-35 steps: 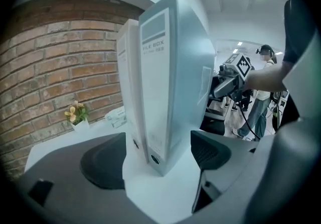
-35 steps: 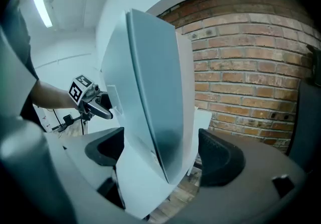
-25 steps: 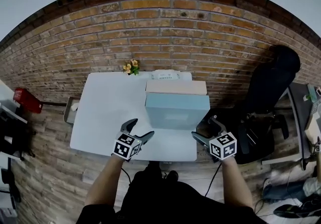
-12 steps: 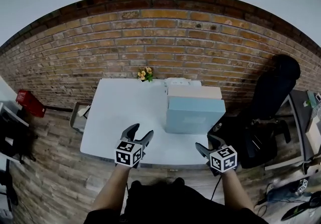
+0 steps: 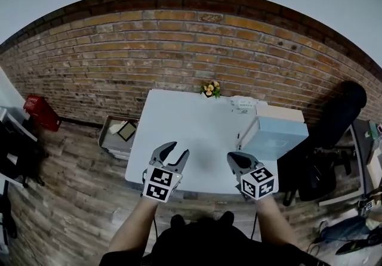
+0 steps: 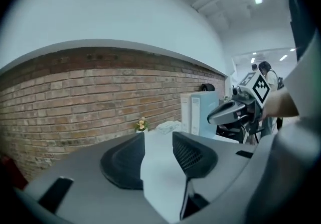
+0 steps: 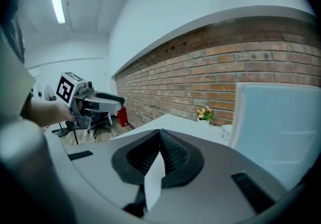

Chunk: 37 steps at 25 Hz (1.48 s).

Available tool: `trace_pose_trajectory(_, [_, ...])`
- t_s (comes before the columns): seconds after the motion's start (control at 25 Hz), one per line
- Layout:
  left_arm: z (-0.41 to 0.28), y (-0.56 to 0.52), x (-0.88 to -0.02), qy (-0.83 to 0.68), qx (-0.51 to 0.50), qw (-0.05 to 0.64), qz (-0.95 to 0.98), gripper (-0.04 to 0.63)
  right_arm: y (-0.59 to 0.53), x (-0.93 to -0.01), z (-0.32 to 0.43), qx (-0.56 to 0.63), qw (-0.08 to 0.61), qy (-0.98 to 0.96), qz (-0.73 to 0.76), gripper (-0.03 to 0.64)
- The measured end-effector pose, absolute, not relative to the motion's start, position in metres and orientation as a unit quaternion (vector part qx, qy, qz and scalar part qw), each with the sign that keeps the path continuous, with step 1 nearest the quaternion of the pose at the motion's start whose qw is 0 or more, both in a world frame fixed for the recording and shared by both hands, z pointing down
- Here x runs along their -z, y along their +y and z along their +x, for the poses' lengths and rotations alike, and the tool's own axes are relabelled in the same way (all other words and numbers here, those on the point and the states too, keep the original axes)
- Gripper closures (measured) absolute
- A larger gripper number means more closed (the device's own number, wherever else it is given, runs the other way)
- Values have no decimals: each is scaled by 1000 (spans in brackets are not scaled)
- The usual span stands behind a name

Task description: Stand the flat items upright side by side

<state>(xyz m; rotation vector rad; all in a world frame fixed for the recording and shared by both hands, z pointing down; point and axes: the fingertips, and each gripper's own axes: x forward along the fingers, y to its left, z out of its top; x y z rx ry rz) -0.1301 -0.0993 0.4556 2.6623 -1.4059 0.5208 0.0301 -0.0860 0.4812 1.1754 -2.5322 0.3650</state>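
Flat boxes [image 5: 276, 136] upright side by side, table's [image 5: 179, 121] right end, nearer right gripper [image 5: 231, 157], just closed shut, empty; left gripper [image 5: 178, 150] closing, narrow gap, empty.

White rectangular table [image 5: 185, 139] on wood-plank floor [image 5: 77, 181], against the brick wall. At its right end, a light-blue flat box [image 5: 276, 138] stands upright, with a beige flat box [image 5: 280, 114] touching behind it, side by side. At the back edge: small pot of yellow flowers [image 5: 209, 88] and a white crumpled packet [image 5: 243, 103]; contents unclear.
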Motion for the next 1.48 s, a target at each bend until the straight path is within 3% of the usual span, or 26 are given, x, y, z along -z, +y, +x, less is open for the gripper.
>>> trace_pose_trajectory(0.2, [-187, -106, -443, -501, -143, 82, 850, 530, -85, -451, -18, -68, 157, -898, 406, 601])
trace_pose_trajectory(0.28, [-194, -104, -437, -500, -135, 84, 851, 550, -87, -439, -18, -53, 152, -901, 403, 601])
trace_pose_trajectory(0.52, [-203, -126, -401, -518, -113, 62, 846, 555, -104, -370, 11, -68, 45, -907, 414, 601])
trace_pose_trajectory(0.76, [-176, -137, -379, -533, -67, 75, 840, 555, -102, -367, 43, -67, 44, -901, 427, 601])
trace_pose_trajectory(1.48, [-125, -120, -408, -518, -102, 102, 843, 555, -87, -396, 79, -97, 41, -902, 418, 601])
